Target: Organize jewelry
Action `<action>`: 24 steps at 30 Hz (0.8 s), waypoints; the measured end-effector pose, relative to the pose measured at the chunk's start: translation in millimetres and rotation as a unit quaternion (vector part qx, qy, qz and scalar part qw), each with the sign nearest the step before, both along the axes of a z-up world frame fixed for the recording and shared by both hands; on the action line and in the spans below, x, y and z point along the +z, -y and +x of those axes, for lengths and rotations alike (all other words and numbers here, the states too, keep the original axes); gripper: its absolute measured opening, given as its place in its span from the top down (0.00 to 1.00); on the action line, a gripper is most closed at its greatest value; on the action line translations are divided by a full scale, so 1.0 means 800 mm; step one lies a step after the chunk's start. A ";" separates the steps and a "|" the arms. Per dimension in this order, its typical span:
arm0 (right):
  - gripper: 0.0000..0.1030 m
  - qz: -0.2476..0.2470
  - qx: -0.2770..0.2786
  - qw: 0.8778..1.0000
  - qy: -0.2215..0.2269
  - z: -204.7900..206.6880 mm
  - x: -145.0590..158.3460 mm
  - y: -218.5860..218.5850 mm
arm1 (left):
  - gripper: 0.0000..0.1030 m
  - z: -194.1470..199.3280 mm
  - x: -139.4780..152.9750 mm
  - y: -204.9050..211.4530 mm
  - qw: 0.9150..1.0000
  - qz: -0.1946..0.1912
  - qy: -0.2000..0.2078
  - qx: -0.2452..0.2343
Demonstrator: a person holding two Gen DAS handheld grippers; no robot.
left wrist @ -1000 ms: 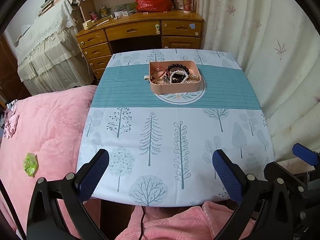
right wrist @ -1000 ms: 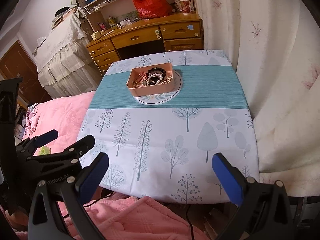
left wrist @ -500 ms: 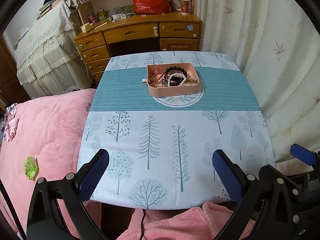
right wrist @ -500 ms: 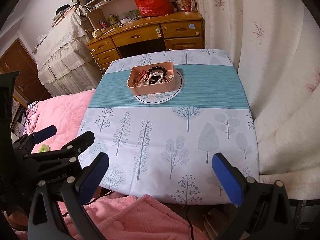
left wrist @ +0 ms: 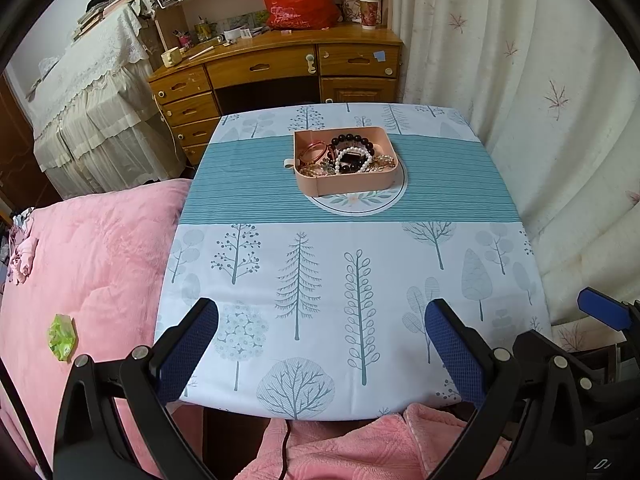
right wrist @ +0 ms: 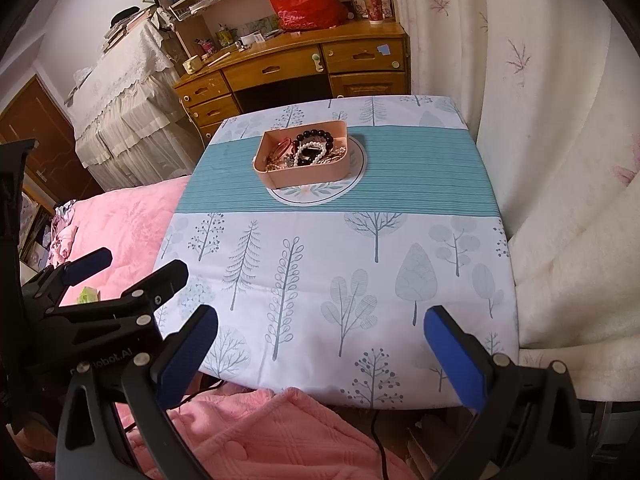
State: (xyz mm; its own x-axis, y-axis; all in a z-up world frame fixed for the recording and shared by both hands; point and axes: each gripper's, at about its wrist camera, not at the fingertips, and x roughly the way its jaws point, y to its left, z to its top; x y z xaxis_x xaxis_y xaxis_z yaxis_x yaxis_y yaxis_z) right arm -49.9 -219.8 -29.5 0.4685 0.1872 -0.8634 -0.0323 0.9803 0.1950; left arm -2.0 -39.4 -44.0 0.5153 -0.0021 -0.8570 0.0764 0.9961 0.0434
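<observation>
One partly legible "…obot.AI" claw marking

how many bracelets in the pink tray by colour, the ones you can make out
black bead bracelet: 1
white pearl bracelet: 1
pink bangles: cannot count, bunched
gold chains: tangled, no count
total clearly separable in the pink tray: 2
</observation>
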 end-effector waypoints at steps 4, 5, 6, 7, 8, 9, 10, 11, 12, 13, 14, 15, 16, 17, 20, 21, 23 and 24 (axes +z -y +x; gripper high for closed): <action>0.00 0.000 0.000 1.000 0.000 0.000 0.000 -0.001 | 0.01 0.001 0.000 0.000 1.000 0.000 -0.001 0.000; 0.00 0.000 -0.001 1.000 0.000 0.000 0.000 -0.001 | 0.01 0.001 0.000 0.000 1.000 0.000 0.000 0.000; 0.00 0.000 -0.001 1.000 0.000 0.000 0.000 -0.001 | 0.01 0.000 0.000 0.000 1.000 0.000 0.000 0.000; 0.00 0.000 -0.001 1.000 0.000 0.000 0.000 -0.001 | 0.01 0.000 0.000 0.000 1.000 0.000 0.000 0.000; 0.00 0.000 -0.001 1.000 0.000 0.000 0.000 -0.001 | 0.01 0.001 0.000 0.000 1.000 0.000 0.000 0.000; 0.00 0.000 -0.001 1.000 0.000 0.000 0.000 -0.001 | 0.01 0.001 0.000 0.000 1.000 0.000 0.000 0.000; 0.00 0.000 0.000 1.000 0.000 0.000 0.000 -0.001 | 0.01 0.001 0.000 -0.001 1.000 0.000 0.000 0.001; 0.00 0.000 -0.001 1.000 0.000 0.000 0.000 -0.001 | 0.01 0.001 0.000 0.000 1.000 0.000 0.000 0.000; 0.00 0.000 -0.001 1.000 0.000 0.000 0.000 -0.001 | 0.01 0.001 0.000 -0.001 1.000 0.000 0.000 0.000; 0.00 0.000 -0.001 1.000 0.000 0.000 0.001 -0.001 | 0.01 0.001 0.000 -0.001 1.000 0.000 0.000 0.000; 0.00 0.000 -0.001 1.000 0.000 0.000 0.001 -0.001 | 0.01 0.001 0.000 -0.001 1.000 0.000 0.000 -0.001; 0.00 0.000 -0.001 1.000 0.000 0.000 0.000 -0.001 | 0.01 0.001 0.000 -0.001 1.000 0.000 0.000 -0.001; 0.00 0.000 -0.001 1.000 0.000 0.000 0.000 -0.001 | 0.01 0.001 0.000 -0.001 1.000 0.000 -0.001 0.000; 0.00 0.000 -0.001 1.000 0.000 0.000 0.000 -0.001 | 0.01 0.001 0.000 0.000 1.000 0.000 0.000 0.000; 0.00 0.000 -0.001 1.000 -0.001 0.001 -0.001 0.000 | 0.01 0.001 0.000 -0.001 1.000 0.000 0.000 0.000; 0.00 0.000 -0.001 1.000 -0.001 0.001 -0.001 0.000 | 0.01 0.001 0.000 -0.001 1.000 0.000 0.000 0.000; 0.00 0.000 -0.001 1.000 -0.001 0.001 -0.001 0.001 | 0.01 0.001 0.000 -0.001 1.000 0.000 0.000 -0.001; 0.00 0.000 -0.001 1.000 -0.001 0.001 -0.001 0.001 | 0.01 0.001 0.000 -0.001 1.000 0.000 -0.001 0.000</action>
